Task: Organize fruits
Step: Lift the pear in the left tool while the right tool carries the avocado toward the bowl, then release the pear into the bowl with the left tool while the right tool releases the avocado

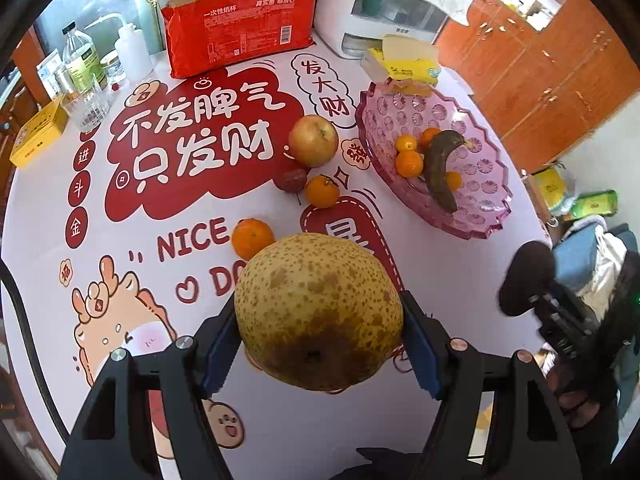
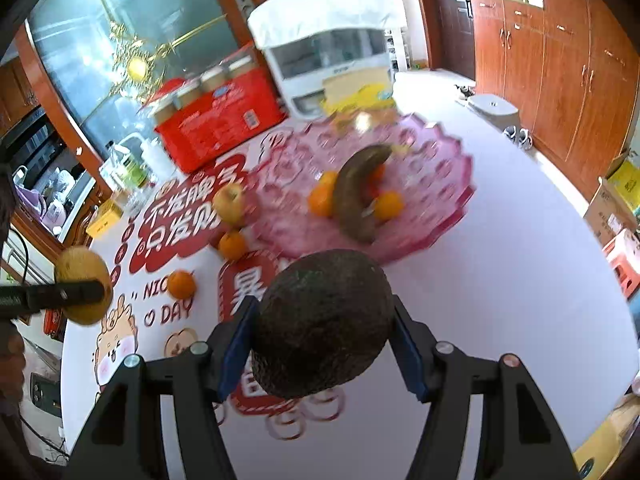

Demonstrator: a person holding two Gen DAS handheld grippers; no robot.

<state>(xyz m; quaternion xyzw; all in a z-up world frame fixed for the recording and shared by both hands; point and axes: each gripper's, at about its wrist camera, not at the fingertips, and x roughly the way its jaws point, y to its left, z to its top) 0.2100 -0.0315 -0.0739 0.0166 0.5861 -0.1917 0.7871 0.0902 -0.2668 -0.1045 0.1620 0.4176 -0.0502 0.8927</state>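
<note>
left wrist view: left tongs (image 1: pixel 320 336) clamped pear (image 1: pixel 318 312), lifted off table (image 1: pixel 460 280); pink dish (image 1: pixel 436 160) ahead-right, likely drop spot. right tongs (image 2: pixel 324 340) gripped avocado (image 2: pixel 324 324), dish (image 2: pixel 436 200) just ahead; apple (image 1: pixel 313 141), oranges (image 1: pixel 252 239) ahead, loose on table.

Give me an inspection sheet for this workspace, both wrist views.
Surface: round table with printed red-and-white cover.
Job's things: pink fruit bowl holds small oranges and a dark banana; apple, three oranges and a small dark fruit lie loose.
Clutter: red cup pack, bottles, yellow boxes, white appliance.
Grippers: left tool clamps a speckled pear; right tool clamps a dark rough fruit.
Cables: black cable at table edge.
Surroundings: wooden cabinets.
</note>
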